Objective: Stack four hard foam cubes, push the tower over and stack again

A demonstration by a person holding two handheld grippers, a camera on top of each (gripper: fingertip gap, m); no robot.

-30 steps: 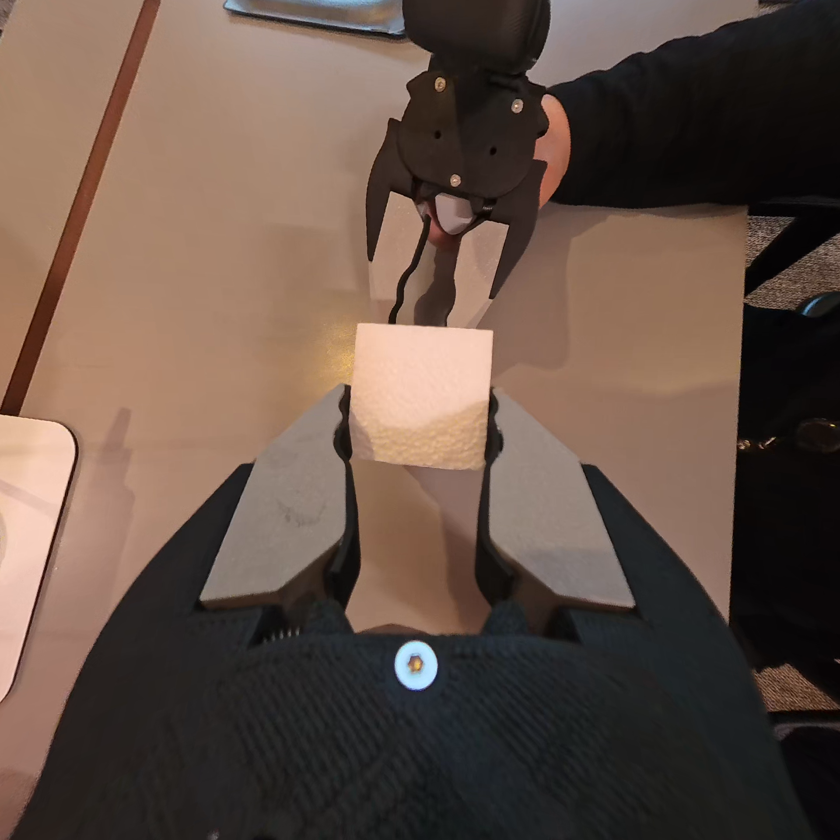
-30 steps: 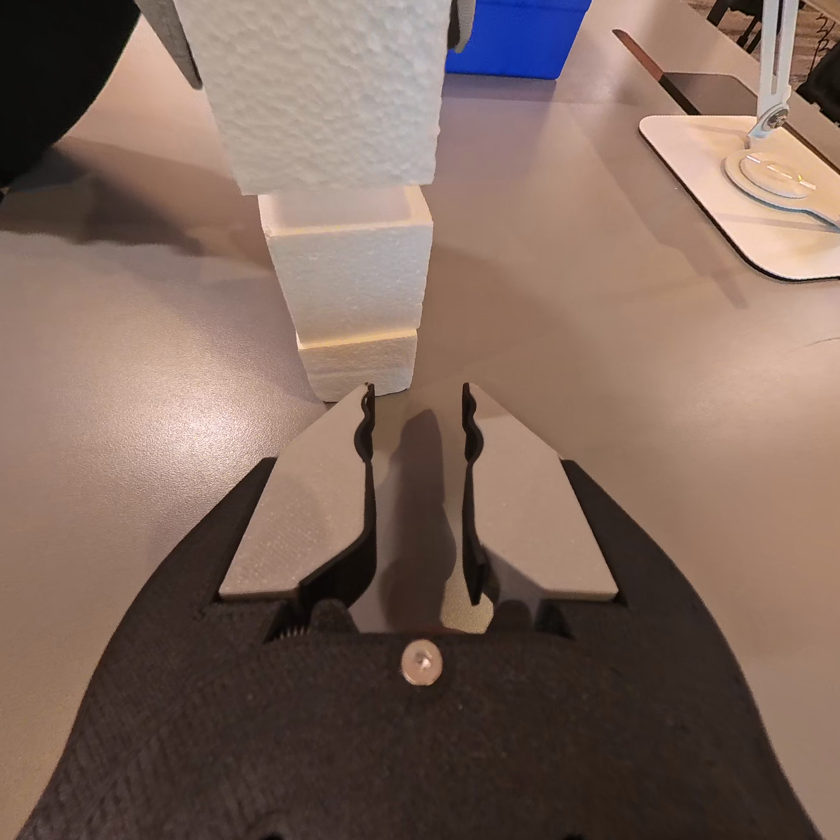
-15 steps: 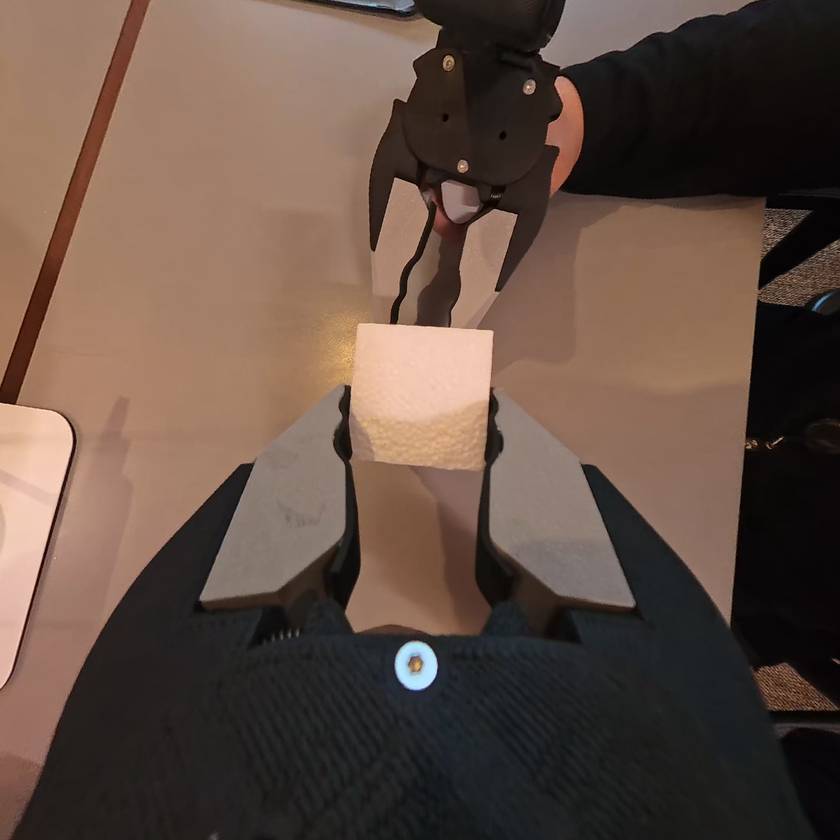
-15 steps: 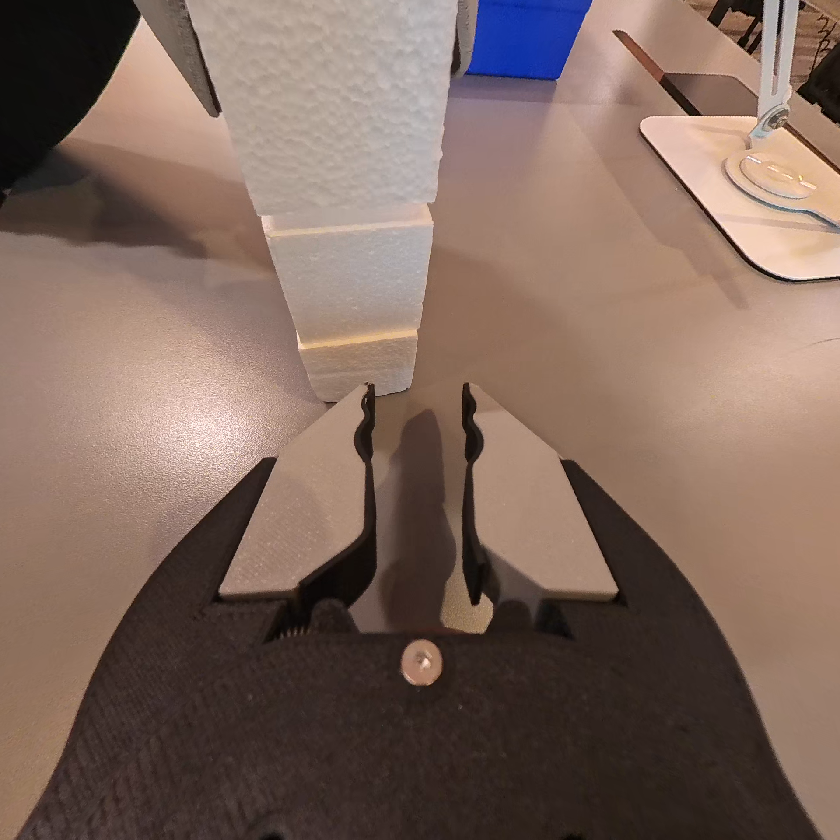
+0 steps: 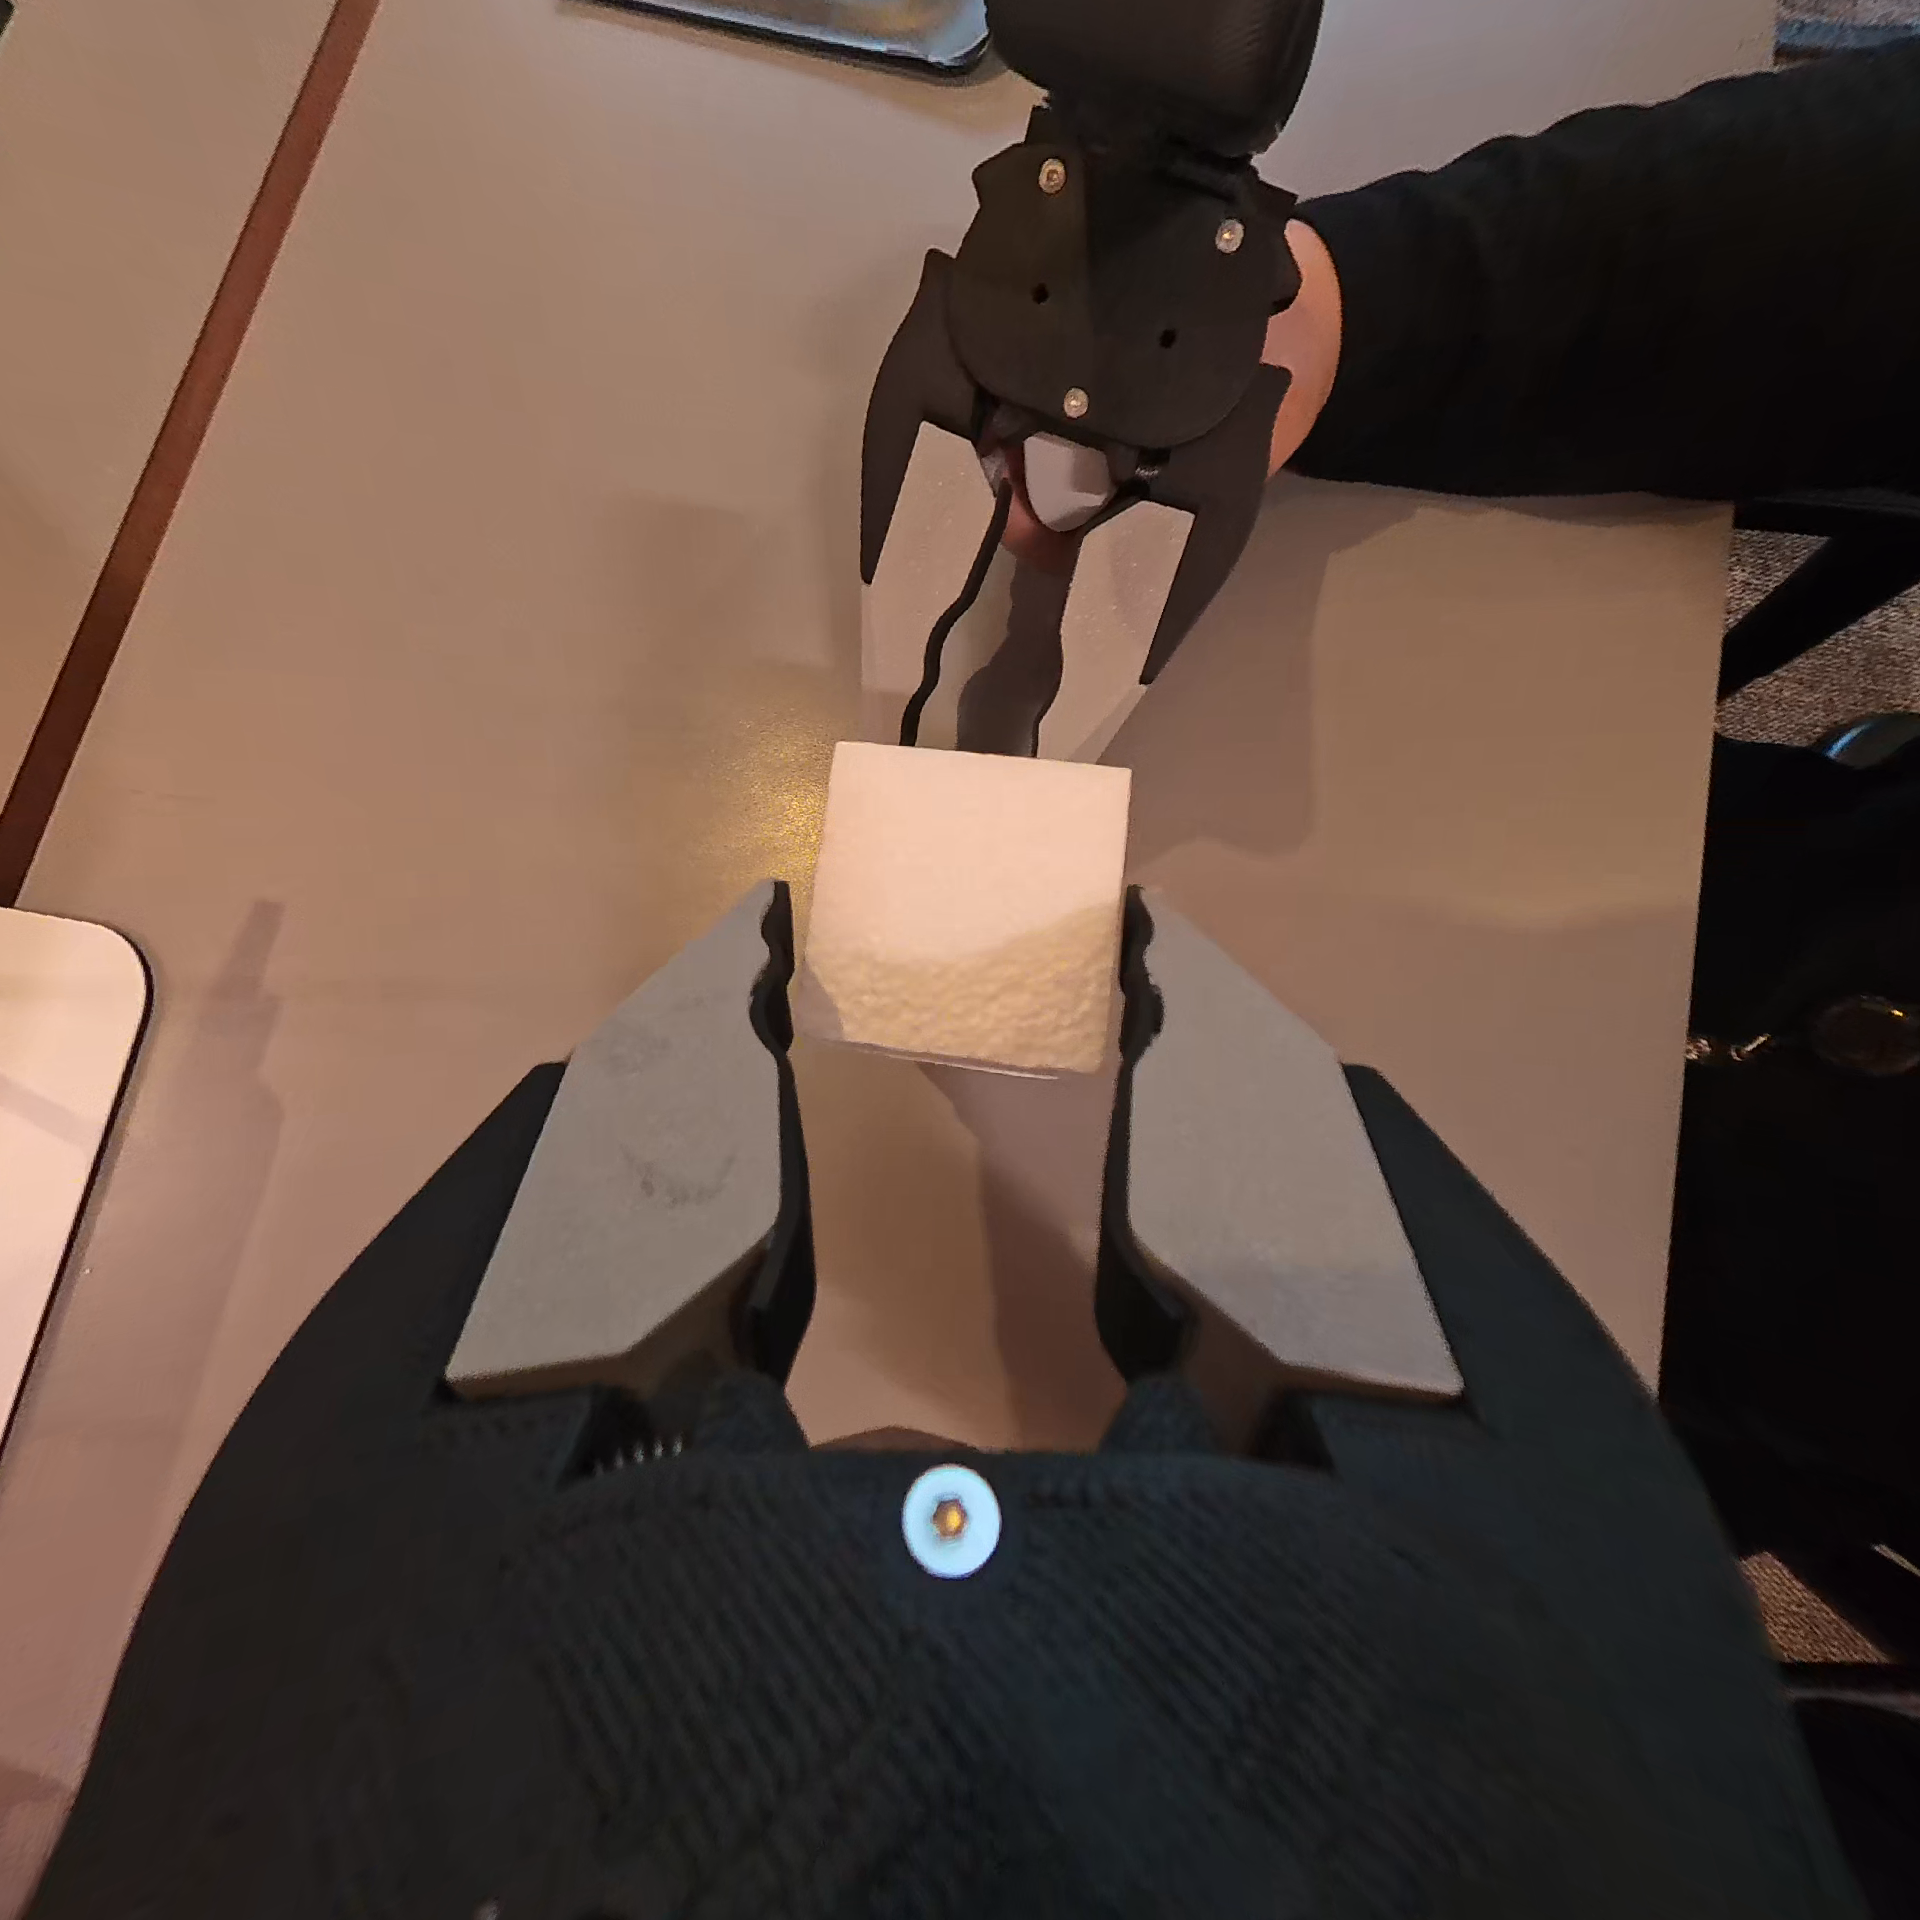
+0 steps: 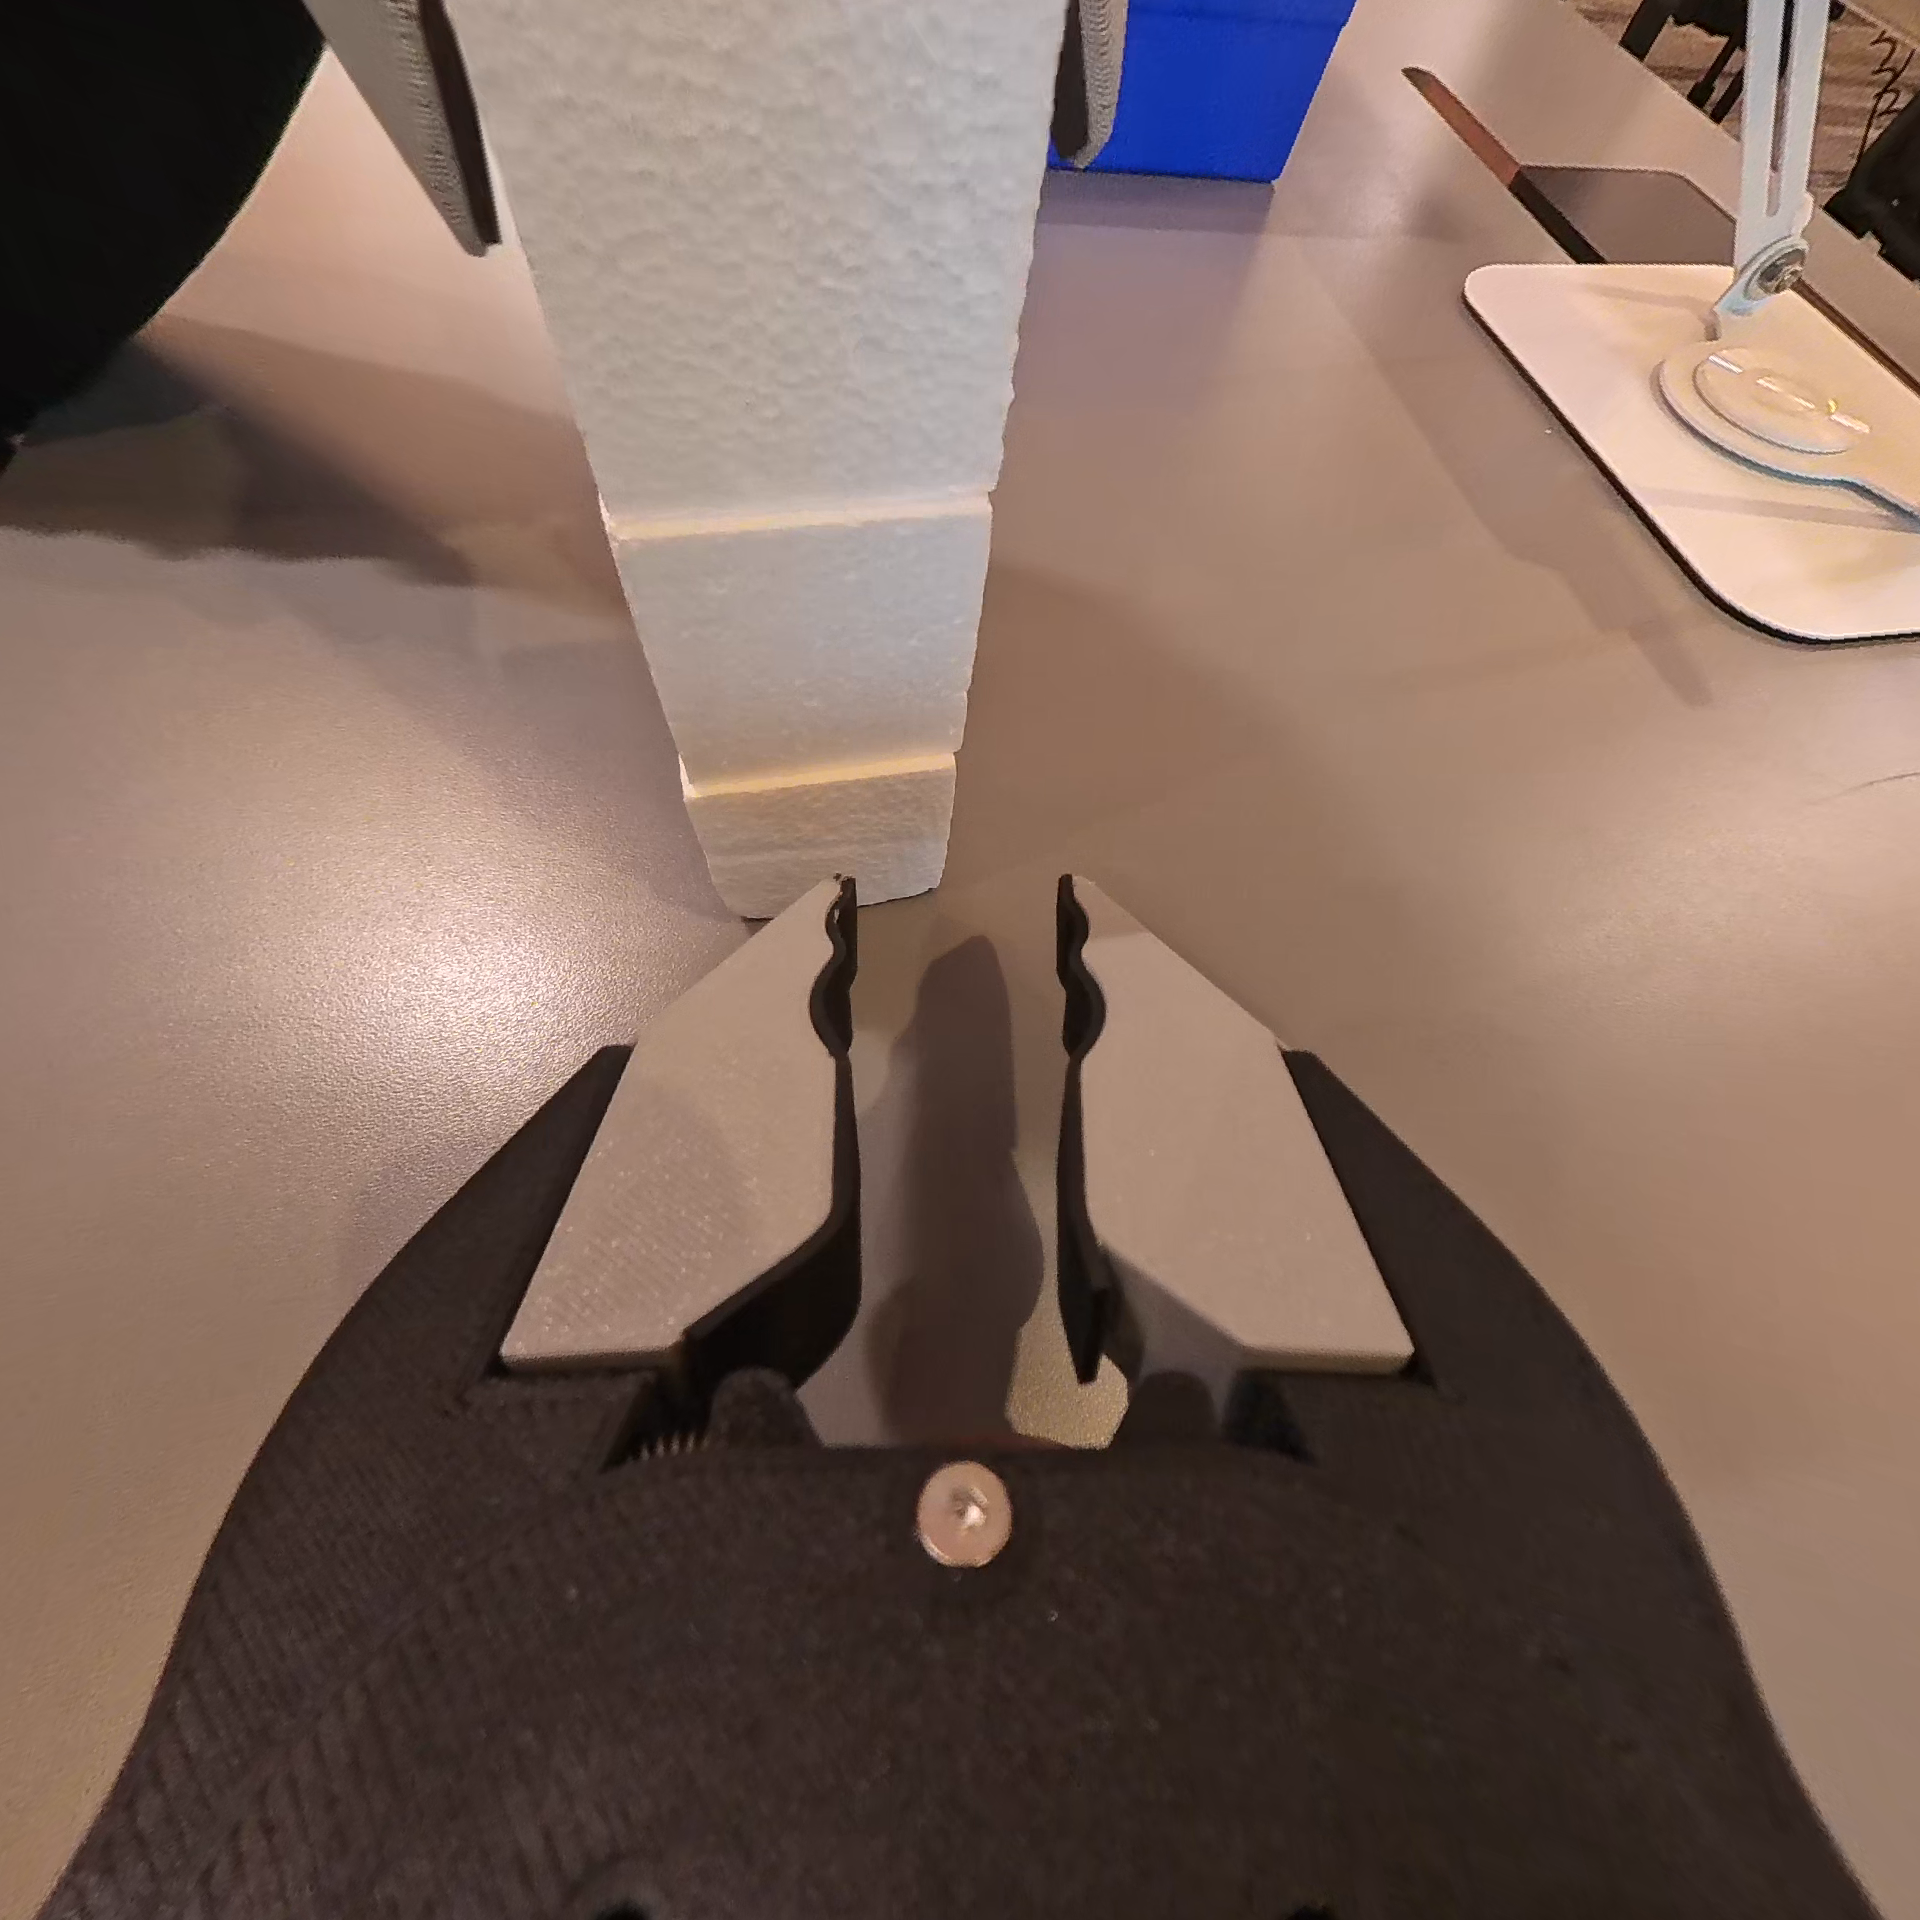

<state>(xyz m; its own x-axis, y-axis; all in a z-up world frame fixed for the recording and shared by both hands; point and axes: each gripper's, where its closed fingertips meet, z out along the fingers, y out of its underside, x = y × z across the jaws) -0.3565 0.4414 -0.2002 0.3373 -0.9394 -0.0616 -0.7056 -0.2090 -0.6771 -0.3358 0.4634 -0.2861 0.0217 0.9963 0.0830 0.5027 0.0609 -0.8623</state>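
The top cube (image 6: 779, 260) now sits flush on the stack — the gap beneath it has closed — near the bench (image 6: 1351, 727) edge. The left hand-held gripper (image 5: 956, 966) has eased apart beside it; the right hand-held gripper (image 6: 956, 904) waits apart, empty.

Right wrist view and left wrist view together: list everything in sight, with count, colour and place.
cubes: three visible, white, stacked in one tower on the table: top, middle, bottom
table: one, grey-beige, under everything
box: one, blue, behind the tower
stand: one, white, flat base with an arm, on the table's far right in the right wrist view
sleeve: one, black, behind the right hand-held gripper
left hand-held gripper: one, black and grey, fingers on either side of the top cube
right hand-held gripper: one, black and grey, open and empty, tips near the bottom cube
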